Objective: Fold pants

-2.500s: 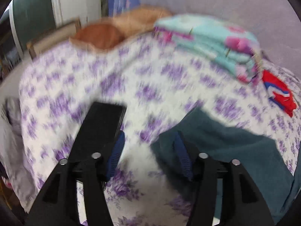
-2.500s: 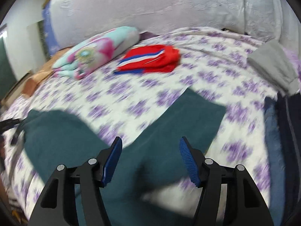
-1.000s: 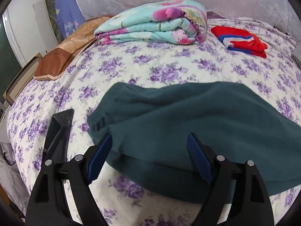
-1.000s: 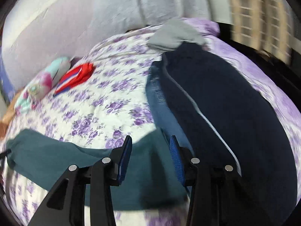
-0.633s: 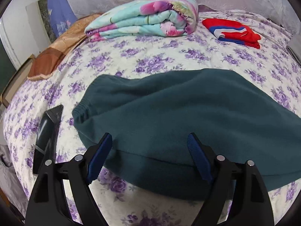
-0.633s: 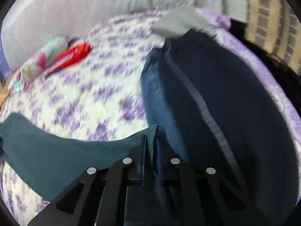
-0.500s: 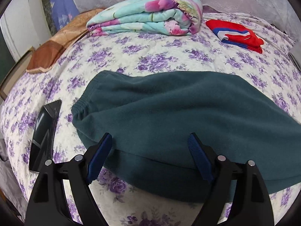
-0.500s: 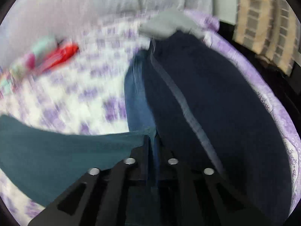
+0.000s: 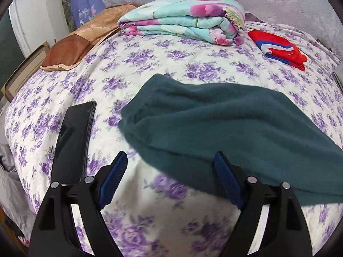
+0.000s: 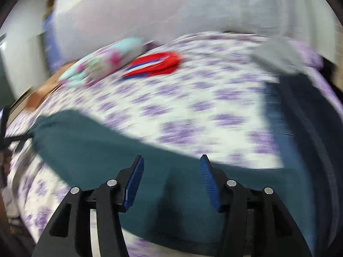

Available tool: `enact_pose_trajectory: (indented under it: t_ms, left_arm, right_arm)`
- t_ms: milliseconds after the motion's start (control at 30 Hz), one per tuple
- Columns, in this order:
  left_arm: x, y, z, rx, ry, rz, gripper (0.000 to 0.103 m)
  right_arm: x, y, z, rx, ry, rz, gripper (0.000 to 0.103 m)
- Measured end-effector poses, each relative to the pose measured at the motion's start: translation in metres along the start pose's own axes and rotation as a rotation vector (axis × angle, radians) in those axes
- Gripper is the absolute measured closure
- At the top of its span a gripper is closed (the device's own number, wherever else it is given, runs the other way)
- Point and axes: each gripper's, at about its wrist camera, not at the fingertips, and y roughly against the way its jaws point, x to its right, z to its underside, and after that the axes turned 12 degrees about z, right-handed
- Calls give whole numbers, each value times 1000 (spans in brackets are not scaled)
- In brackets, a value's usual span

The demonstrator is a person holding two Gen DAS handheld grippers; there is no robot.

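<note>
- Plainly, the dark teal fleece pants [image 9: 225,120] lie stretched across the white bedsheet with purple flowers [image 9: 163,62], one end bunched near the middle of the left wrist view, the other running out past its right edge
- the left gripper [image 9: 170,177] hangs over the near edge of the pants with its blue-padded jaws spread wide; only bare sheet lies between the pads, and the right-hand pad stands in front of the hem without pressing it
- the right gripper [image 10: 170,180] has its jaws opening over the teal cloth; the fabric lies below and between the pads, which do not press on it
- a flat black phone-like slab [image 9: 74,126] rests on the sheet just left of the pants, its lower end hidden behind the left gripper's arm
- a folded turquoise and pink floral quilt [image 9: 184,19], a folded red, white and blue garment [image 9: 278,47] and a brown and tan pillow [image 9: 72,45] sit well apart at the far side of the bed
- the right wrist view is smeared by motion: a dark navy garment [image 10: 310,132] and a grey cloth [image 10: 276,55] at the right show only as soft shapes, cut off by the picture's rim
</note>
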Motion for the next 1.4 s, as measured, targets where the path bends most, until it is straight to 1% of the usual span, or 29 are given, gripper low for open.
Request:
enact_pose_trajectory:
  t_ms: [67, 133, 200, 267, 300, 367, 433, 500, 533, 567, 667, 700, 733, 800, 867, 900, 933, 1067, 1133, 1233, 1267, 1300, 1400]
  left_arm:
    - [-2, 3, 5, -5, -50, 24, 23]
    - [-5, 4, 10, -6, -88, 16, 23]
    - [-8, 4, 13, 1, -113, 2, 23]
    - [-10, 0, 15, -3, -124, 6, 23]
    - [-10, -2, 16, -4, -132, 17, 23]
    - [-9, -6, 17, -9, -141, 37, 23]
    - [-8, -10, 19, -10, -159, 52, 23]
    - [-10, -14, 19, -9, -158, 64, 23]
    - [-12, -17, 18, -14, -146, 74, 23]
    - [-14, -19, 18, -19, -130, 85, 22]
    - [-23, -26, 15, -34, -77, 126, 21]
    - [-25, -26, 15, -39, -65, 136, 20]
    - [-26, -26, 14, -42, -62, 139, 20]
    - [-27, -22, 13, -38, -45, 156, 21]
    - [-26, -14, 11, -27, -21, 202, 21]
    - [-25, -9, 11, -19, -8, 248, 21]
    - [-24, -6, 10, -21, 4, 278, 21]
    - [-18, -4, 5, -68, 97, 442, 21]
    - [-15, -8, 2, -90, 146, 484, 21]
    - [-11, -19, -2, -123, 207, 493, 23]
    - [-10, -24, -2, -141, 232, 507, 31]
    - [-10, -30, -3, -161, 263, 514, 36]
    - [-13, -34, -6, -158, 312, 513, 36]
  right_arm:
    - [-47, -6, -9, 1, 102, -105, 48]
    - [-91, -4, -15, 1, 190, -188, 48]
    - [-126, -10, -23, -17, 263, -236, 48]
    - [-171, -18, -30, -22, 364, -248, 48]
    - [-196, -21, -30, -18, 420, -271, 48]
    - [-225, -24, -30, -25, 470, -293, 50]
    - [-253, -33, -31, -44, 510, -303, 56]
    - [-267, -41, -32, -63, 534, -290, 57]
    - [-275, -49, -31, -76, 552, -259, 57]
    - [-280, -53, -30, -87, 563, -238, 57]
    - [-286, -55, -27, -87, 591, -223, 58]
    - [-285, -56, -30, -85, 585, -212, 61]
    - [-281, -56, -31, -87, 570, -213, 74]
    - [-272, -56, -41, -84, 514, -234, 96]
    - [-265, -54, -47, -63, 468, -245, 98]
    - [-262, -51, -49, -49, 452, -246, 98]
    - [-258, -47, -51, -37, 438, -262, 98]
    - [-255, -46, -51, -39, 420, -311, 98]
    - [-253, -50, -48, -49, 408, -328, 98]
    - [-249, -53, -48, -56, 376, -355, 98]
    - [-247, -52, -48, -56, 370, -363, 98]
    - [-245, -52, -49, -53, 361, -371, 98]
    - [-240, -47, -53, -37, 338, -395, 98]
